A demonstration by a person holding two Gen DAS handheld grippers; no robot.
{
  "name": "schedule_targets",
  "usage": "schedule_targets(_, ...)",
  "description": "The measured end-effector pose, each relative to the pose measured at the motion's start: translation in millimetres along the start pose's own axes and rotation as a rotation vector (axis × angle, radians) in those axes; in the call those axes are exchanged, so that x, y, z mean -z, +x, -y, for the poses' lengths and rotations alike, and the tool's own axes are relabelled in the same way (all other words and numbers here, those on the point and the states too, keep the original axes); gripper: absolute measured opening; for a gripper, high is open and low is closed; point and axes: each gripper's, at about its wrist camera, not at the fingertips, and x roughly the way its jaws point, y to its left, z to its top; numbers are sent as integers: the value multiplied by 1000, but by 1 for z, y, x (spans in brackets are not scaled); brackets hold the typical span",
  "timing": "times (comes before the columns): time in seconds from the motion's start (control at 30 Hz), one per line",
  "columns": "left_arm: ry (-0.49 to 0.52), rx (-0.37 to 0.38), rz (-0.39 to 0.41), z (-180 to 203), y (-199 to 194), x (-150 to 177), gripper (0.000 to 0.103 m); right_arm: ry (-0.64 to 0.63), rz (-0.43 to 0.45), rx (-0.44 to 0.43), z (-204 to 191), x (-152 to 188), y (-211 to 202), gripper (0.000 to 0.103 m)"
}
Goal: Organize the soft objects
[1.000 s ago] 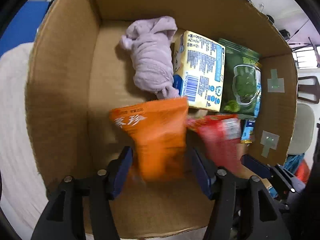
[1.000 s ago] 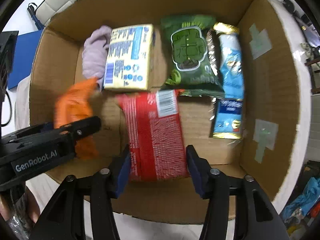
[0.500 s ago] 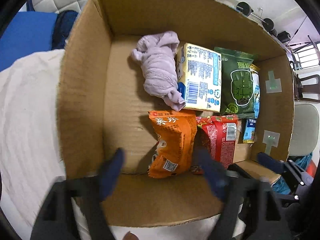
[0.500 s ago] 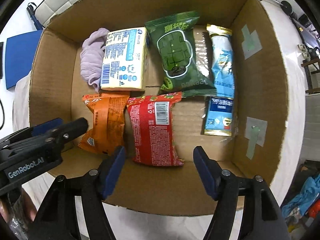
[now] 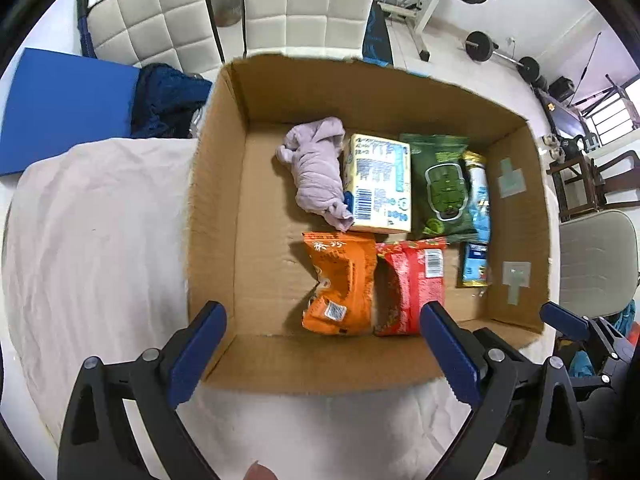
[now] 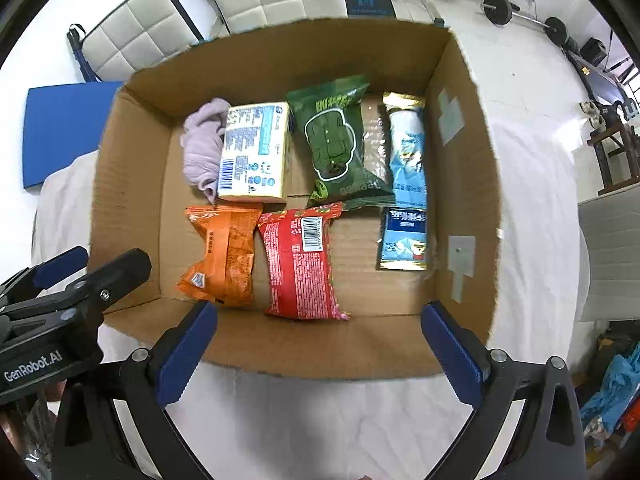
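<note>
An open cardboard box (image 5: 216, 208) (image 6: 128, 200) holds soft items lying flat: an orange packet (image 5: 340, 284) (image 6: 224, 256), a red packet (image 5: 412, 288) (image 6: 300, 264), a lilac cloth bundle (image 5: 316, 172) (image 6: 202, 152), a yellow tissue pack (image 5: 380, 184) (image 6: 256, 156), a green packet (image 5: 444, 188) (image 6: 336, 140) and blue packets (image 5: 478, 200) (image 6: 406, 160). My left gripper (image 5: 322, 336) is open and empty above the box's near wall. My right gripper (image 6: 318, 336) is open and empty, also above the near wall. The left gripper shows at the left of the right wrist view (image 6: 72, 280).
The box stands on a white cloth-covered surface (image 5: 88, 240) (image 6: 540, 220). A blue mat (image 5: 60, 104) and dark blue fabric (image 5: 168, 100) lie behind at the left. White padded chairs (image 5: 280, 4), weights (image 5: 496, 52) and a grey chair (image 5: 596, 264) stand around.
Both grippers let go of their packets, the left the orange one, the right the red one. They opened wide and drew back up out of the box. The packets now lie side by side.
</note>
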Motion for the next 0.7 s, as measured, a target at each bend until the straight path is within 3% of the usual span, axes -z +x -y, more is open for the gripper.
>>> schedule_targets(0.37, 24, -18, 201, 19, -107, 52, 99, 40, 168, 16, 15, 58, -100, 103)
schedule_targets(0.7, 65, 5, 326, 44, -210, 122, 99, 65, 317, -28, 26, 154, -226, 103)
